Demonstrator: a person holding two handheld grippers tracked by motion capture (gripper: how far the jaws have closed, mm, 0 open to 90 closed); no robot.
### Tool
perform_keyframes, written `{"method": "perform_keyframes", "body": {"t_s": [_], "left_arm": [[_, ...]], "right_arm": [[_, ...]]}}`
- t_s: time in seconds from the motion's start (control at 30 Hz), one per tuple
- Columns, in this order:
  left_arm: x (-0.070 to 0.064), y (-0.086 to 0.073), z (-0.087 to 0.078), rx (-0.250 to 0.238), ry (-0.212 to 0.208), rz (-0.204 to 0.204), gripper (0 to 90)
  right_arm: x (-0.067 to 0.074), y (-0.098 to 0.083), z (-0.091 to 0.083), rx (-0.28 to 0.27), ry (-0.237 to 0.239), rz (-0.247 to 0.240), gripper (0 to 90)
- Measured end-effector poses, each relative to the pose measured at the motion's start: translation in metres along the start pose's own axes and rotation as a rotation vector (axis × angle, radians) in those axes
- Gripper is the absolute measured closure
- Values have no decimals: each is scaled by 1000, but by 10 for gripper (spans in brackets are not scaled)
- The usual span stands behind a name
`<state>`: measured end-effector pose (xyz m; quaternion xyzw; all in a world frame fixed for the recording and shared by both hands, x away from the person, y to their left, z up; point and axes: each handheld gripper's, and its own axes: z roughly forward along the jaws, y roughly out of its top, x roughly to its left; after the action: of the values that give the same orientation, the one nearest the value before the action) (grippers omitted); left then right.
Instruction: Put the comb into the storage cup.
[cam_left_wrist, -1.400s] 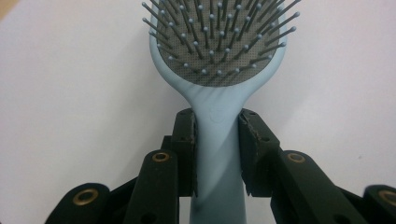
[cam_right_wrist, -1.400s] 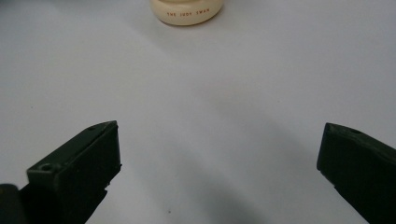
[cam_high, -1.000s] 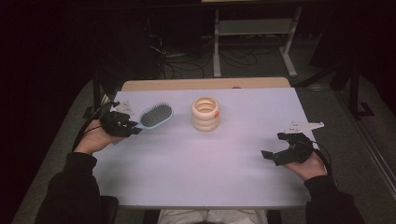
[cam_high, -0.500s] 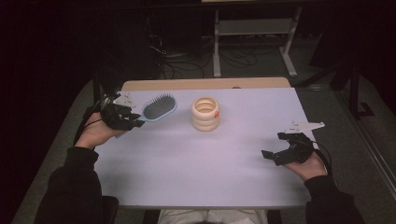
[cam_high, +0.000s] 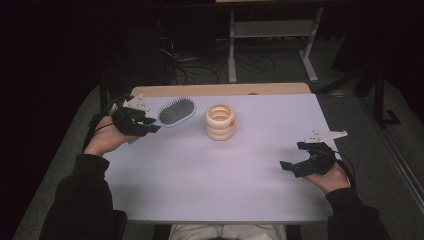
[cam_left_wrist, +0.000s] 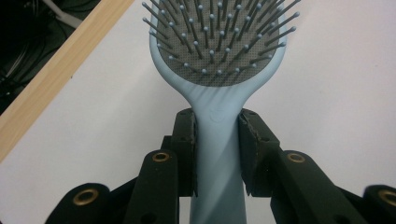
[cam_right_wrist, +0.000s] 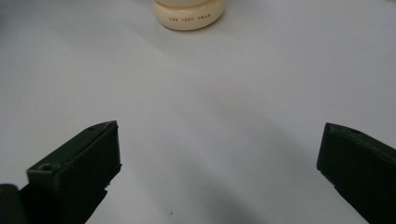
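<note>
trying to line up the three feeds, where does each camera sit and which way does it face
High view: above the person's side, looking forward and down on the table; both sleeves, hands, left gripper and right gripper show.
Left gripper view: rides the left gripper, looking along its jaws clamped on the hairbrush handle.
Right gripper view: rides the right gripper, looking along its open jaws across the table toward the cream container.
Shared: high and left gripper views both show the hairbrush.
</note>
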<state>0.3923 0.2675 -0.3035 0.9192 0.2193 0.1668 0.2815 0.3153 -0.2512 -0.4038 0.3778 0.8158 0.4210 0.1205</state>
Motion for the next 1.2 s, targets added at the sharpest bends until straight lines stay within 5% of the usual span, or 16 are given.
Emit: {"method": "perform_keyframes", "body": {"t_s": [0.7, 1.2], "left_arm": [[-19, 43, 12, -33, -25, 76, 698], [-33, 59, 28, -37, -17, 108, 698]], "right_arm": [[0, 11, 2, 7, 19, -31, 0], [6, 57, -2, 8, 53, -125, 0]]}}
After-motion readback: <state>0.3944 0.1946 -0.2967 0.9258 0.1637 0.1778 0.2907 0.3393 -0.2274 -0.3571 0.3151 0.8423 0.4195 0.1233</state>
